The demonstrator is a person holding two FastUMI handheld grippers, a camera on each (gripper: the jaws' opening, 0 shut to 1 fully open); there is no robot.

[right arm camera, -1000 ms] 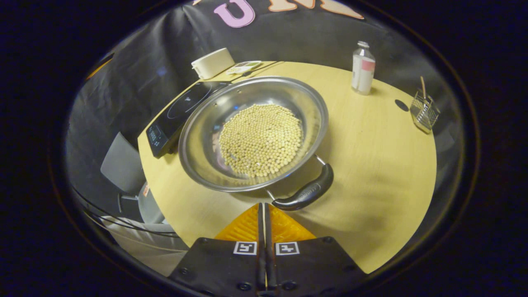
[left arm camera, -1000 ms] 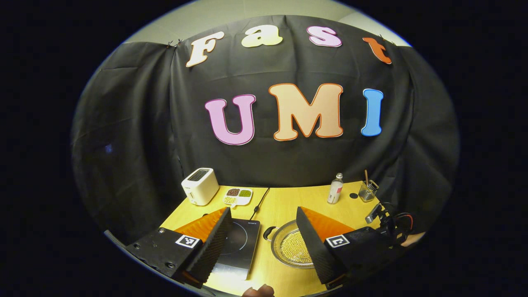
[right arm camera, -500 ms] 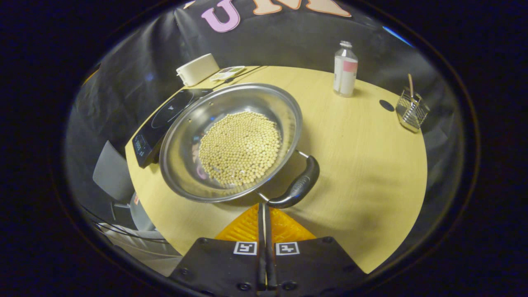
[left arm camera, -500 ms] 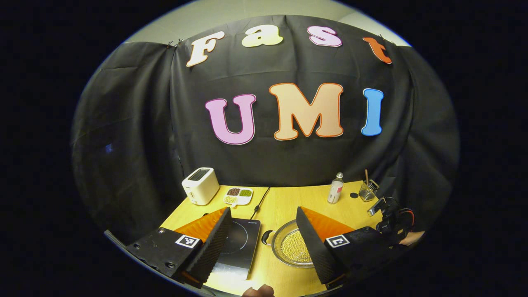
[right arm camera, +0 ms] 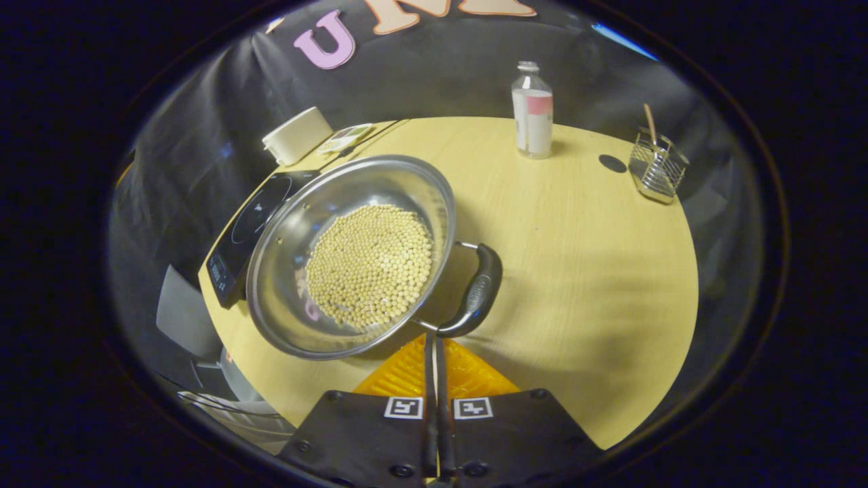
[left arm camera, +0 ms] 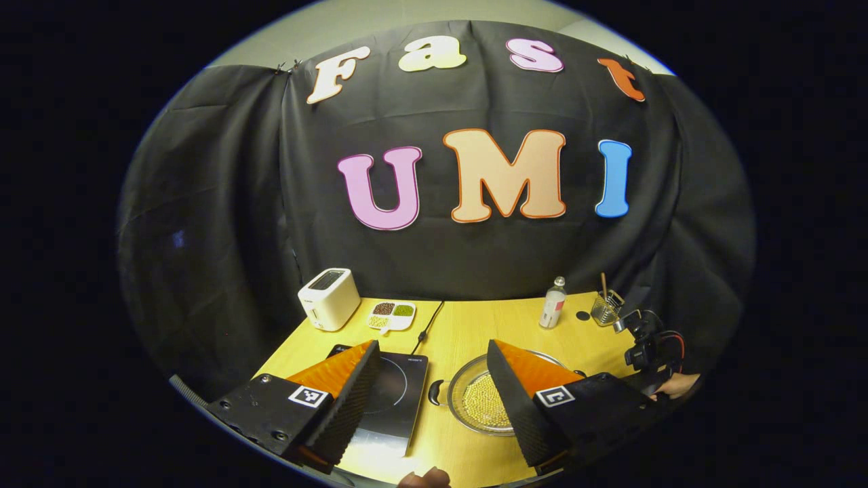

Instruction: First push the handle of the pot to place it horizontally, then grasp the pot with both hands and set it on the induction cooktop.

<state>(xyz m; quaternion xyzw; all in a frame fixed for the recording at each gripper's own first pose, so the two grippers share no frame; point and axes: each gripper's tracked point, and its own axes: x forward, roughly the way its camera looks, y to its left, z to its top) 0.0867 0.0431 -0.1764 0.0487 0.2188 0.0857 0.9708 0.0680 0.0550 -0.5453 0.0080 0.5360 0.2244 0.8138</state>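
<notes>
In the right gripper view, the right tool (right arm camera: 434, 339) has its 2 fingers pressed together with no gap between them and nothing held. Their tips sit at the near end of the pot's black side handle (right arm camera: 476, 293), at the spot where the handle's metal bracket meets the pot wall; whether they touch it cannot be told.

The pot (right arm camera: 285, 298) is a wide steel one with a layer of pale round beans (right arm camera: 369, 264) across its bottom. It stands on the yellow wooden surface (right arm camera: 583, 271), just right of the induction cooktop (right arm camera: 252, 224), its rim overlapping the cooktop's edge in this view. Its handle points toward the open side of the surface.

In the left gripper view, the left tool (left arm camera: 430, 379) is spread wide and empty, held above the near edge of the surface, its 2 fingers framing the cooktop (left arm camera: 393, 390) on one side and the pot (left arm camera: 475, 400) on the other. A second small handle (left arm camera: 435, 392) sticks out of the pot toward the cooktop. The right tool's body (left arm camera: 651, 346) shows at the far right with a hand (left arm camera: 675, 386) behind it.

At the back stand a white toaster (left arm camera: 329, 306), a divided dish of beans (left arm camera: 392, 314), a bottle (left arm camera: 553, 303) and a wire holder (left arm camera: 605, 310).
</notes>
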